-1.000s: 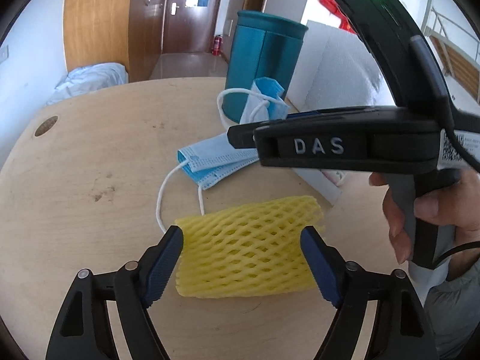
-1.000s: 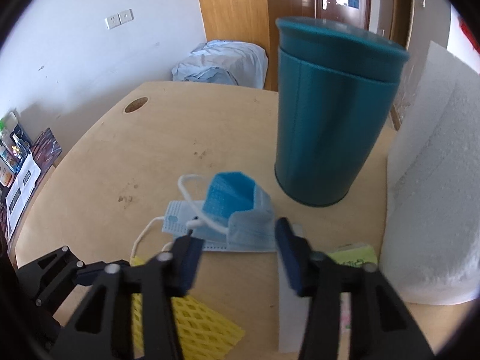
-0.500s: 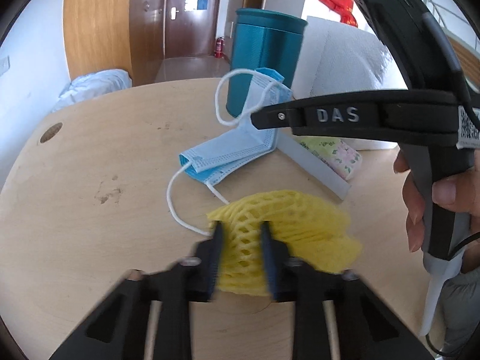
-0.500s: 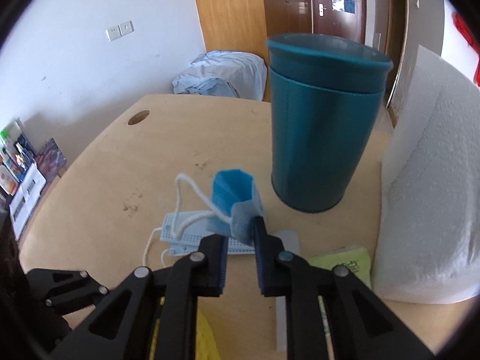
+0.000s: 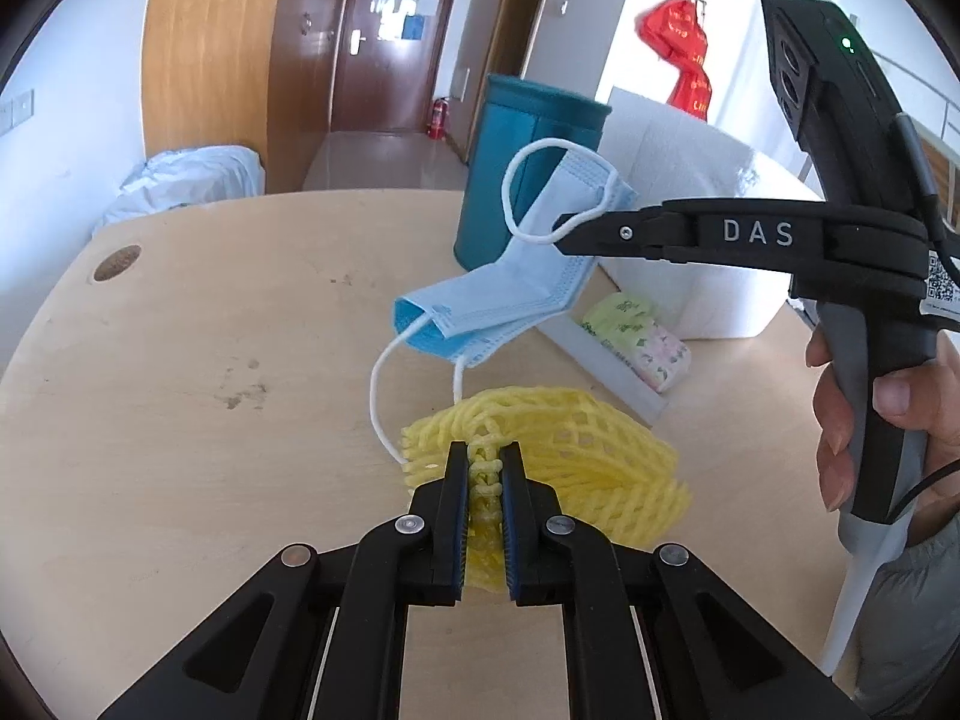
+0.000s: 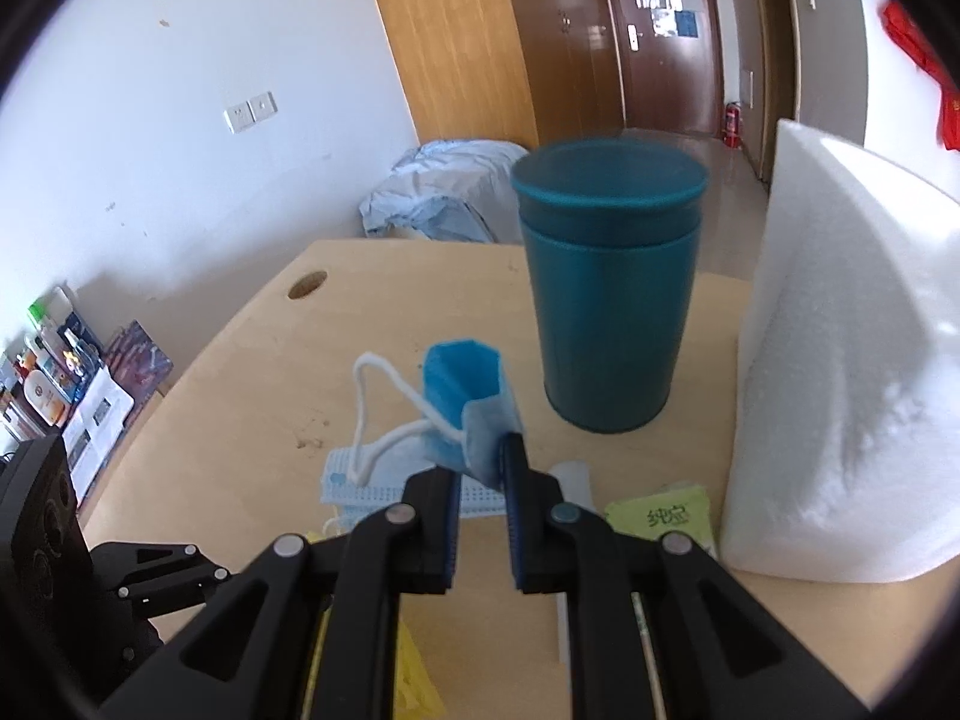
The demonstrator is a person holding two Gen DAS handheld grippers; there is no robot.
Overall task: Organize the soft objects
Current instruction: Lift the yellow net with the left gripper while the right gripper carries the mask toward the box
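Note:
My left gripper (image 5: 483, 468) is shut on a yellow foam net sleeve (image 5: 576, 450), squeezing its near edge and holding it over the wooden table (image 5: 210, 360). My right gripper (image 6: 483, 468) is shut on a blue face mask (image 6: 459, 408) and lifts it off the table; in the left wrist view the mask (image 5: 510, 294) hangs folded from the right gripper (image 5: 567, 234), its white ear loops dangling. In the right wrist view a second mask (image 6: 360, 480) appears to lie flat below the held one.
A tall teal canister (image 6: 606, 306) stands at the back of the table. A big white foam block (image 6: 840, 372) stands to its right. A green tissue pack (image 5: 636, 342) and a white strip (image 5: 600, 372) lie by the block.
My left gripper closed on the yellow net and raised it, crumpling it. My right gripper closed on the blue mask and lifted it up from the table.

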